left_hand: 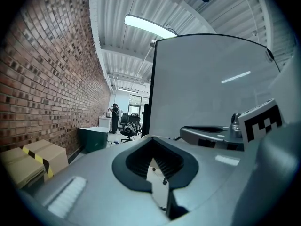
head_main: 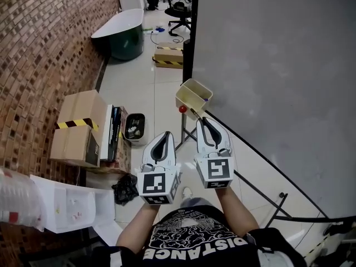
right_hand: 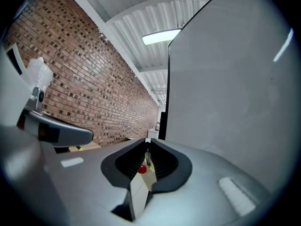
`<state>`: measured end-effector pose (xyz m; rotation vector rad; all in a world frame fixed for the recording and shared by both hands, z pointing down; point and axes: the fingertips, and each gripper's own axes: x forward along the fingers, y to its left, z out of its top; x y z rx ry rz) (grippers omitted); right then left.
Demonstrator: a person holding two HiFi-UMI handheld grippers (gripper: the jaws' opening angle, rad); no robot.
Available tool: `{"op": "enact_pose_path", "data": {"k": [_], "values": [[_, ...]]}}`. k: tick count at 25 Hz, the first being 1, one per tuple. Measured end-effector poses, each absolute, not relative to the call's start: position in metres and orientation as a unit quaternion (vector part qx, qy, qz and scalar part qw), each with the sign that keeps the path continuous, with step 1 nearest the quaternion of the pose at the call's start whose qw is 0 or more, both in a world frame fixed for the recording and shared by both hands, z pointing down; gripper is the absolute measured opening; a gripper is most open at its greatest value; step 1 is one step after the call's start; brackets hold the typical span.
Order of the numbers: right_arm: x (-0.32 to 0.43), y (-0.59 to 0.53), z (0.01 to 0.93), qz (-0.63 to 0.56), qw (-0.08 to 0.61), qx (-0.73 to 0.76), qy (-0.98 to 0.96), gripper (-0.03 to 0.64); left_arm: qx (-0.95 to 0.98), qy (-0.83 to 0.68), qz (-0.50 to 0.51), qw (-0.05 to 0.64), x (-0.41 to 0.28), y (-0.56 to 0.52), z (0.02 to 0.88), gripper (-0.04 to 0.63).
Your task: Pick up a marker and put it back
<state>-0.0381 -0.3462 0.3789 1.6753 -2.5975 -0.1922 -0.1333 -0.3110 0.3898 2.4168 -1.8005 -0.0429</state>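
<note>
The cream tray (head_main: 192, 96) hung at the edge of the whiteboard (head_main: 267, 65), and at its far rim I saw a small purple thing (head_main: 206, 100); what it was I could not tell. A red knob (head_main: 182, 109) sat just beside the tray's near corner. Down on the floor a little black bin (head_main: 134, 128) held pale scraps, next to the cardboard boxes (head_main: 78, 128) banded with yellow-and-black tape, and further off stood a dark green tub (head_main: 119, 35).

My right claw (head_main: 202, 119) was clamped on the marker (head_main: 194, 113), a slim dark stick that poked out past the jaw tips towards the tray without touching it. In the right gripper view it showed as a thin dark sliver, seen end-on in the narrow slot between the pads (right_hand: 155, 161). My left claw (head_main: 164, 133) was held alongside, level, its jaw tips together with nothing between them.

The floor (head_main: 161, 88) was pale glossy tile. A brick wall (head_main: 39, 43) ran down the left side, and office chairs (head_main: 179, 13) stood at the far end of the room.
</note>
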Motion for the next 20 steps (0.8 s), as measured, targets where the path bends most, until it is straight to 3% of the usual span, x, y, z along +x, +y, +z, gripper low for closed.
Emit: {"op": "enact_pose_path", "data": {"k": [20], "values": [[-0.061, -0.263, 0.345, -0.090, -0.009, 0.519, -0.850, 0.032, 0.807, -0.589, 0.004, 0.038, -0.135, -0.257, 0.386, 0.006]]}}
